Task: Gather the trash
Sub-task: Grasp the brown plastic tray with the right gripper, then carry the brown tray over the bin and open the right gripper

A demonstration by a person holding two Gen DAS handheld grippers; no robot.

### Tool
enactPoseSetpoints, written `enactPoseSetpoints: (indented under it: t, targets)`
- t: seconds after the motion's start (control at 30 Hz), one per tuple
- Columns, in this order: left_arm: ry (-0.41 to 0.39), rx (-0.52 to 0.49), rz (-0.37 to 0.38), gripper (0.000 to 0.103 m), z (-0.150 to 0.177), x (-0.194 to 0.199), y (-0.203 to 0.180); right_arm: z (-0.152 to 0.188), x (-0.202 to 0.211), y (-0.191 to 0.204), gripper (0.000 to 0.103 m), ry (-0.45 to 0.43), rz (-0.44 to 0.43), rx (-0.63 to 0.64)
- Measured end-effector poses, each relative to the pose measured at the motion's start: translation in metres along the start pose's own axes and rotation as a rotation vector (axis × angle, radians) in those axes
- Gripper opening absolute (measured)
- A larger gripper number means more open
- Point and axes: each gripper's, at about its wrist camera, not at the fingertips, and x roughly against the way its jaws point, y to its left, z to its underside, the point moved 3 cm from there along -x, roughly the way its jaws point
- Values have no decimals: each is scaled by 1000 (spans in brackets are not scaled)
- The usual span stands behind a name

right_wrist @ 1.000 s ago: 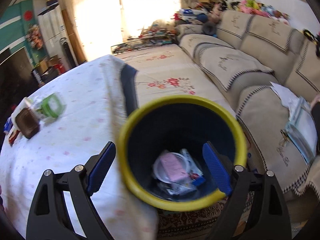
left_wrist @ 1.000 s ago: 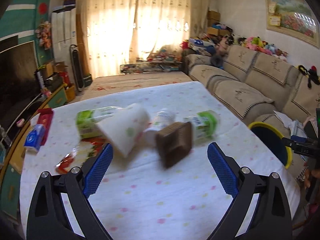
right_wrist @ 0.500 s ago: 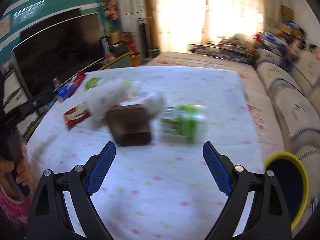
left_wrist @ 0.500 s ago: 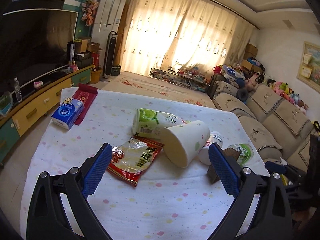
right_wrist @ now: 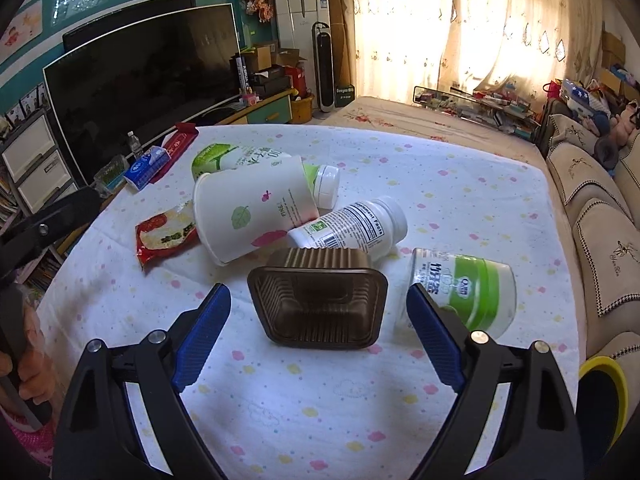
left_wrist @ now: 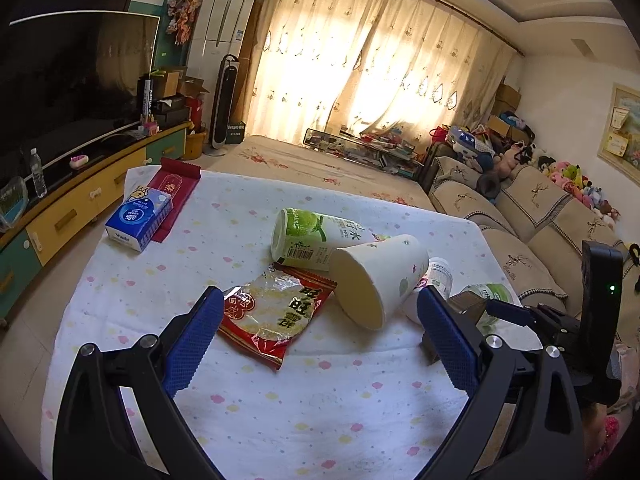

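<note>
The right gripper (right_wrist: 318, 322) is opening wide above the counter (right_wrist: 460, 184), its jaws framing a brown plastic tray (right_wrist: 318, 300) without touching it. The left gripper (left_wrist: 320, 338) is hanging released over a red snack wrapper (left_wrist: 274, 314) lying beside a tipped paper cup (left_wrist: 380, 276) and 1 green bottle (left_wrist: 316, 238)

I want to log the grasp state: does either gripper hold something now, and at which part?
Nothing is held. The left gripper hangs open above the snack wrapper; the right gripper, jaws opening, frames the brown tray without touching it.
</note>
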Motion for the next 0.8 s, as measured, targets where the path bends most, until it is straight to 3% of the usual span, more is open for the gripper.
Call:
enactPoseSetpoints:
  t: [0.2,0.27,0.3,0.67,0.8]
  targets:
    - [19,-9,-14,95,4,-5,-1,1,-14,5,84,-2,11,13]
    - [19,-12,-17,95,4,-5,-2,2,-17,3,68,8,19,8]
    - [19,-13,-18,95,4,-5,-2,2,-17,0,67,12,10,-8]
    - [36,-39,-21,95,8,-9,-7,12,22,1,66,5,-61,-57]
    - [41,-51,-20,95,10,-10,-10,30,47,-16,67,-23,-29,-100]
